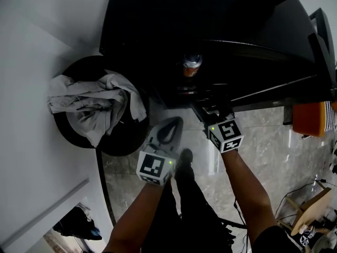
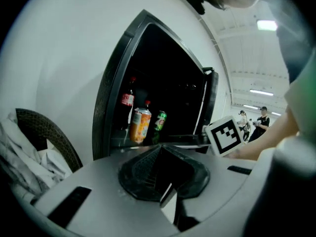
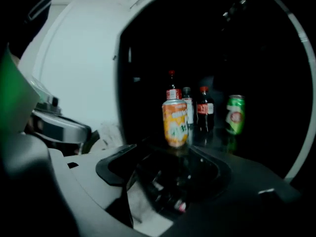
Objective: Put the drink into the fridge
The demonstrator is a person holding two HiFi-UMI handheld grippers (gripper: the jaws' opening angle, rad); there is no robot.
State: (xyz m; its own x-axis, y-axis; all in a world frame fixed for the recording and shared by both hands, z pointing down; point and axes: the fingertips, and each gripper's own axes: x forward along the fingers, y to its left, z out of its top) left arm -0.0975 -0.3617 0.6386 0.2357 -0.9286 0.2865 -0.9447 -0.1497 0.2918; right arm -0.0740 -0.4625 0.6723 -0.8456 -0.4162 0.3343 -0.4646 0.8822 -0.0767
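Inside the open black fridge (image 1: 158,20), upright on a shelf: the orange drink can (image 3: 175,124), touched by neither gripper. Plain and side-on in the right gripper view, with dark bottles (image 3: 204,110) just behind and a green can (image 3: 235,114) near it; reduced in the head view to a silver lid in the dark cabinet. Right gripper (image 1: 209,109) reaching toward the shelf on an outstretched bare forearm, fingers spread and empty, the can just beyond their tips. Left gripper (image 1: 167,130) held further back, outside the fridge, fingers pressed together on nothing, aimed at the open doorway. Caught only in the left gripper view: the right gripper's marker cube (image 2: 224,136) at the fridge's sill, the swung-out door (image 2: 211,102) edge-on, and people (image 2: 261,122) standing far off under ceiling lights. At the fridge's left, against the white wall, a dark wicker basket (image 1: 66,128) heaped with crumpled grey cloth (image 1: 97,101), near the left gripper but apart from it. Pale stone floor (image 1: 274,146) below both arms.
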